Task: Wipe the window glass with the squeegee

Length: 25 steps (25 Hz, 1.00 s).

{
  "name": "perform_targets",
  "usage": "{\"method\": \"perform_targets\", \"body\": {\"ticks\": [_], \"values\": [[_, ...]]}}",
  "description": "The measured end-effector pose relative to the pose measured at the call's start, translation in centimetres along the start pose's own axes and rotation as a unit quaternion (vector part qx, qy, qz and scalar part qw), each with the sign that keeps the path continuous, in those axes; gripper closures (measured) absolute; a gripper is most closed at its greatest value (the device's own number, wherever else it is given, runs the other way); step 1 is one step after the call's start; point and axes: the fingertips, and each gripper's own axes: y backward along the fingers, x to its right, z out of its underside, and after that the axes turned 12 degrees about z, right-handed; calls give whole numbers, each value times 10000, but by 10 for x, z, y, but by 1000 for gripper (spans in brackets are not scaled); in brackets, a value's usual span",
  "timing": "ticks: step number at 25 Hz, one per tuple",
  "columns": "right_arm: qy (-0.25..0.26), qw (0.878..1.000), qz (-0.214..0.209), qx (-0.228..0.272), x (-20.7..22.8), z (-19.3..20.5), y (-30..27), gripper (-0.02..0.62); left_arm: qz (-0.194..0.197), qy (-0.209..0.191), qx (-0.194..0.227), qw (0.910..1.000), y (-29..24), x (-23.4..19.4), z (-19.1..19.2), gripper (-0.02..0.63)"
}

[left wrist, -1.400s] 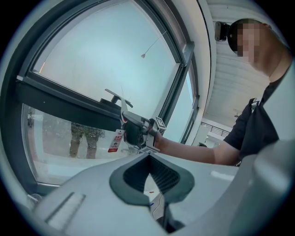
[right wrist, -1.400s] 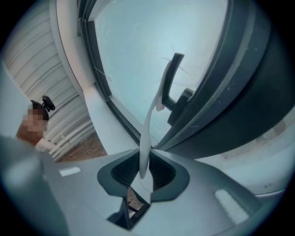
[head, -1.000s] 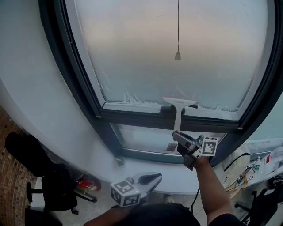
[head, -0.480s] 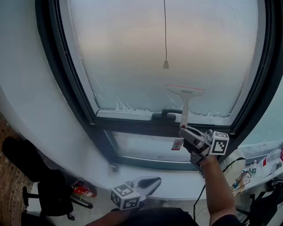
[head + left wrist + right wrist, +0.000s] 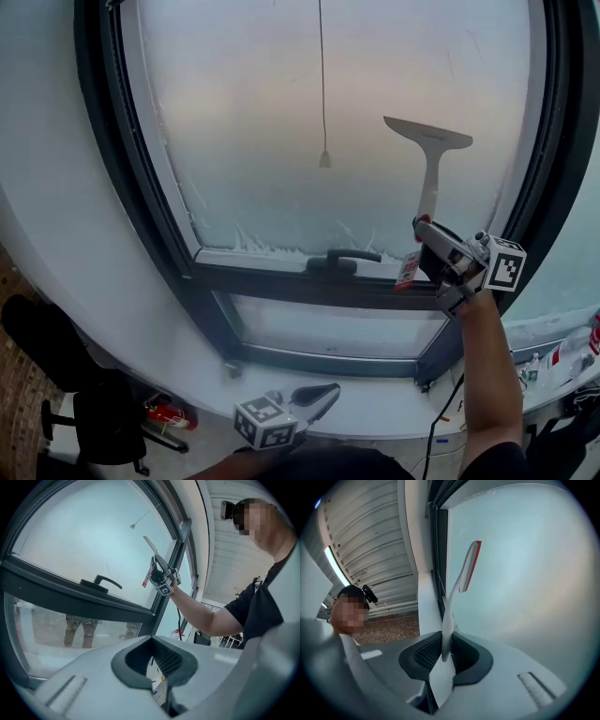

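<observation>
R gripper [image 5: 429, 232]: jaws clamped on squeegee [image 5: 432, 142] handle end, for reach. Blade high on window glass [image 5: 272, 112], prob. ready for a stroke. L gripper [image 5: 317, 392] parked low, jaws narrow, empty.

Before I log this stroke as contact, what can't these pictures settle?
Whether the squeegee touches the window glass: head view faces it flat, right gripper view leaves the gap unclear.
Tag print: too small, head view.
Window frame top: cut off by head view's edge.
</observation>
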Motion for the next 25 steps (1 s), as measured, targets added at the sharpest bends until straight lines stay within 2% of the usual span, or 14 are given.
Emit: {"method": "perform_targets", "body": {"ticks": [3,7,13,19,25], "values": [[94,9999,-73,-23,3,-19,-1,506,-59,-34,36,10000,-6,-2,-4,606],[486,9985,-195,-181,5,-35,-6,506,-159,-29,106,9998,-15,-5,-9,606],[592,9969,-373,-360,8,-47,-16,506,-267,-17,252,9993,-30,-8,-13,606],[551,9959,-567,-439,12,-49,-16,506,-411,26,332,9986,-42,-11,-14,606],[561,9954,-594,-492,15,-34,-10,506,-450,44,294,9985,-50,-13,-8,606]]}}
